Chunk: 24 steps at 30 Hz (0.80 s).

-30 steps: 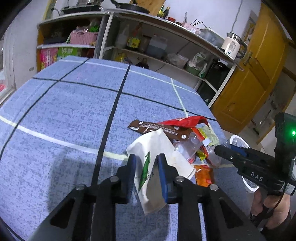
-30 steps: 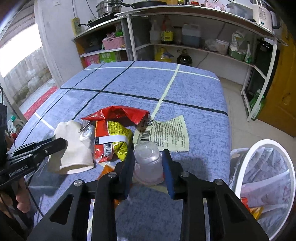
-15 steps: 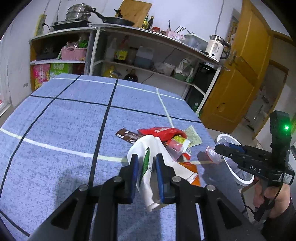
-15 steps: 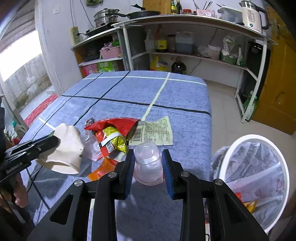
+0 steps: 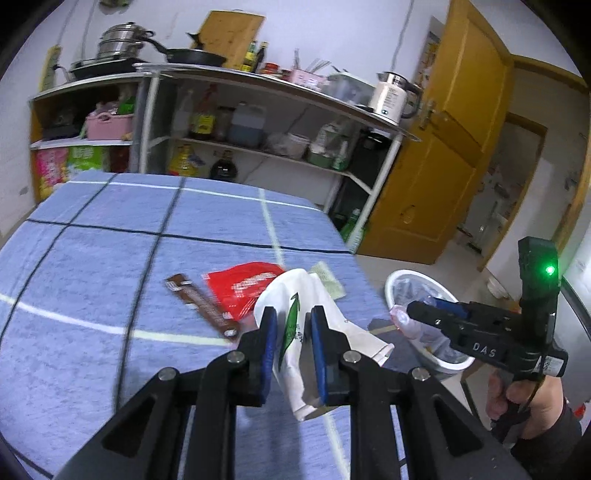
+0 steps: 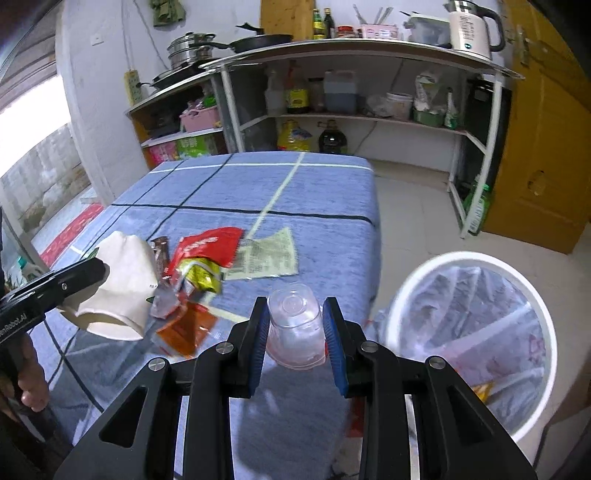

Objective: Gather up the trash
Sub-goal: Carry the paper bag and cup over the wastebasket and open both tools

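White paper cup [image 5: 295, 332], crushed flat, green leaf print on its side: pinched between the blue pads of the left gripper [image 5: 293, 328], jaws squeezed in on it within the last second. Cup hangs clear above the blue checked tablecloth [image 5: 110, 266], rim end drooping toward the camera

Clear plastic cup [image 6: 295, 321], upside down: clamped between the pads of the right gripper [image 6: 295, 325], jaws partway apart and pressing on the cup's sides. It sits over the near right edge of the table, just beside the white bin [image 6: 476, 258]. From the left wrist view the same cup shows at the right gripper's tip, over the bin's rim

Bin on the floor at the table's right side, lined with a pale bag, some wrappers inside at the bottom

Left on the cloth, bunched together: red snack bag [image 6: 207, 243], yellow wrapper [image 6: 201, 278] against it, brown sachet strip [image 5: 201, 304], orange wrapper [image 6: 184, 326], a second clear cup [image 6: 164, 301] lying on its side, printed paper slip [image 6: 266, 254] flat beside the red bag

A hand [image 5: 524, 398] grips the right gripper's handle; green light lit on top

Behind the table: metal shelving [image 6: 369, 118] with bottles and tubs, kettle [image 6: 469, 26] on top, yellow door [image 5: 443, 155] to the right
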Available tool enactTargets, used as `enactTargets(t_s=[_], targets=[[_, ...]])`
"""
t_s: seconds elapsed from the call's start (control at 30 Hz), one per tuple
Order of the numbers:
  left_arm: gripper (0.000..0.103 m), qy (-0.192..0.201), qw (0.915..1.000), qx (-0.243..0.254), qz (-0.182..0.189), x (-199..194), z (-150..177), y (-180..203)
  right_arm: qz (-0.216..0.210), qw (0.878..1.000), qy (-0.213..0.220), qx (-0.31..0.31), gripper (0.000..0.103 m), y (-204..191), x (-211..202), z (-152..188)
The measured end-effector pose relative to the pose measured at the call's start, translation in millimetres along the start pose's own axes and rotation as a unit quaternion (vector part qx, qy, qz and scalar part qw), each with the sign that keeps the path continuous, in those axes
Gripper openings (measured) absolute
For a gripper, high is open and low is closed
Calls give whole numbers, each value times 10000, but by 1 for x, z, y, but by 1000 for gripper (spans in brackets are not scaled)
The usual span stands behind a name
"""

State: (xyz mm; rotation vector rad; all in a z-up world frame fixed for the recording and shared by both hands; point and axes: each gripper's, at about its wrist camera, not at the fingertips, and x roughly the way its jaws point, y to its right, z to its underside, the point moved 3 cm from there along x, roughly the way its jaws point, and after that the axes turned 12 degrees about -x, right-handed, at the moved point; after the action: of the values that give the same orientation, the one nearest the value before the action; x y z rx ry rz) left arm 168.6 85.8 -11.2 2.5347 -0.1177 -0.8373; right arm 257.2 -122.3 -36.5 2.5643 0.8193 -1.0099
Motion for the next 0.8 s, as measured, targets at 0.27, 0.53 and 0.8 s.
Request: enactTargets(t_s=[0.27, 0.53, 0.8], targets=[[19, -273, 9980, 438, 357, 30, 7, 61, 343, 9987, -26, 383, 31, 46, -25, 30], [19, -714, 9908, 996, 572, 75, 27, 126, 694, 9939, -84, 859, 31, 94, -44, 63], [20, -999, 9839, 1308, 701, 117, 39, 175, 963, 9876, -153, 1227, 31, 130, -49, 85]])
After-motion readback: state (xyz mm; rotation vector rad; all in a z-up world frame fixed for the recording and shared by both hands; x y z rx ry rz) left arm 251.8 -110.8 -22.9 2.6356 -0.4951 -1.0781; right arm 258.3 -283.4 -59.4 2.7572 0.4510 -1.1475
